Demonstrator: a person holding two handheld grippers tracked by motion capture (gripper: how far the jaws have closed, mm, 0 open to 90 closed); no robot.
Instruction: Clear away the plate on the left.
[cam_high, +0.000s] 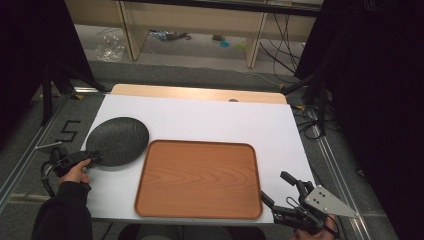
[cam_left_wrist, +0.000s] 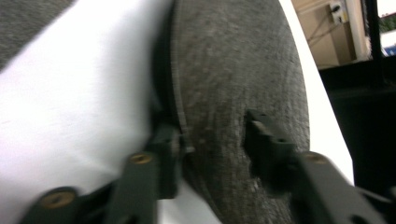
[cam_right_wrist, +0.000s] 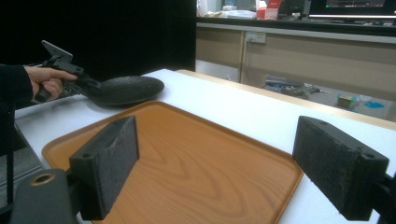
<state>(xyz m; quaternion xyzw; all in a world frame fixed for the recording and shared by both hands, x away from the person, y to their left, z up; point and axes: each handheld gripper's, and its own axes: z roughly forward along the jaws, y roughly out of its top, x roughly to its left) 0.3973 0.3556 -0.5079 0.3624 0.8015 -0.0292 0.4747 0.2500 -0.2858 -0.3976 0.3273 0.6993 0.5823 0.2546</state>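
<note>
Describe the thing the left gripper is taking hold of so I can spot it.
On the white table, look left of the wooden tray. The dark grey plate lies there, its near rim between the left gripper jaws. It is round and speckled; the tray is rectangular and orange-brown.

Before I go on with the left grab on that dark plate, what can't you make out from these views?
- High view: left gripper fingers merge with the dark plate; contact unclear.
- Left gripper view: the far finger hides its own contact with the plate; the picture is blurred.
- Right gripper view: the tray corner nearest the camera is hidden behind a finger.
- High view: right gripper body is cut off by the bottom edge.
</note>
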